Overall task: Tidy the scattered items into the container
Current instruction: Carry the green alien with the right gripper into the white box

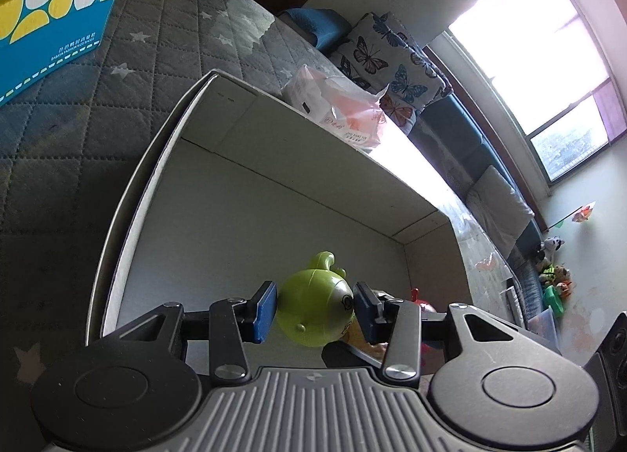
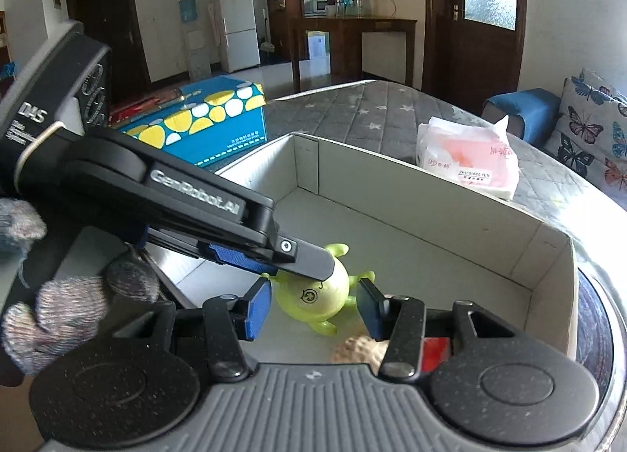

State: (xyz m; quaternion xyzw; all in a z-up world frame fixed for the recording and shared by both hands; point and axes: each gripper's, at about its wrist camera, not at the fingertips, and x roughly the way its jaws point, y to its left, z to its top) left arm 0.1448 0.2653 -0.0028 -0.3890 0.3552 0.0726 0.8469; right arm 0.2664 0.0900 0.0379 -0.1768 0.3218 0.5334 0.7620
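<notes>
A lime-green round toy [image 1: 313,307] with small limbs sits between the blue pads of my left gripper [image 1: 313,313], low inside the white cardboard box [image 1: 274,185]. The pads touch both its sides. In the right wrist view the left gripper [image 2: 309,275] reaches in from the left and holds the same green toy [image 2: 317,295] just above the box floor [image 2: 450,256]. My right gripper [image 2: 315,309] is open and empty, hovering just behind the toy. A beige textured item [image 2: 358,350] and a red item [image 2: 435,348] lie in the box near its fingers.
The box stands on a grey quilted mattress [image 1: 78,138] with white stars. A blue and yellow shoe box [image 2: 207,118] lies beyond it on the left. A pink plastic-wrapped pack [image 2: 466,158] lies past the far wall. Butterfly cushions [image 1: 392,60] line the right side.
</notes>
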